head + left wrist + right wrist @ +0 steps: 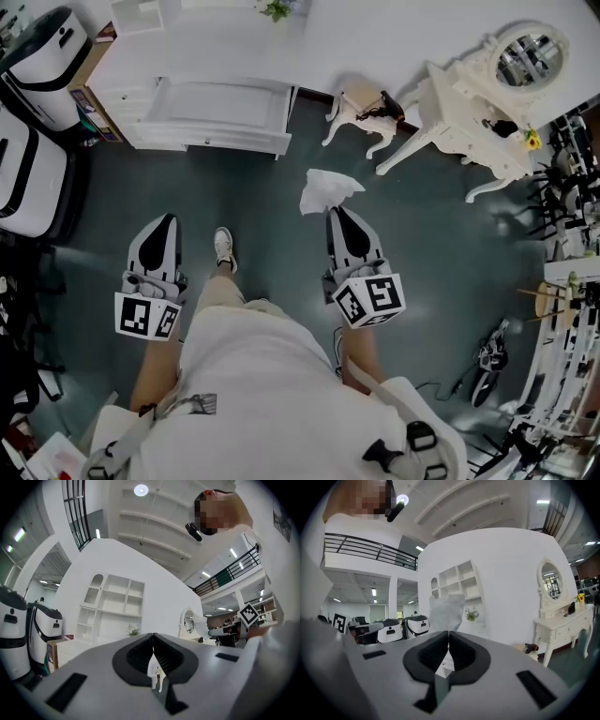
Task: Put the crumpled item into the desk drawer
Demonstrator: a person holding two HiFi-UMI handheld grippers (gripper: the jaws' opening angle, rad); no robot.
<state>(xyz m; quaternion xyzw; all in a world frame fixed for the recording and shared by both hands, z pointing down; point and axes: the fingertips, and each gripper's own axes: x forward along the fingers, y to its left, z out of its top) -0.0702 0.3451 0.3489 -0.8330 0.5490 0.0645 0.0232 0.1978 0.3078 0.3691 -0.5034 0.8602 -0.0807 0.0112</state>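
Left gripper, smooth grey plastic w/ black ribbed pads, has its jaws closed tip to tip w/ nothing between them, hanging over the dark teal floor. Up ahead of it the glossy white desk has its boxy drawer pulled open. Right gripper is pinched tight on the crumpled tissue, a thin, wrinkly white wad sticking up past the tips in mid-air, well short of the drawer, w/ a curvy-legged white vanity table and its oval mirror off to the right.
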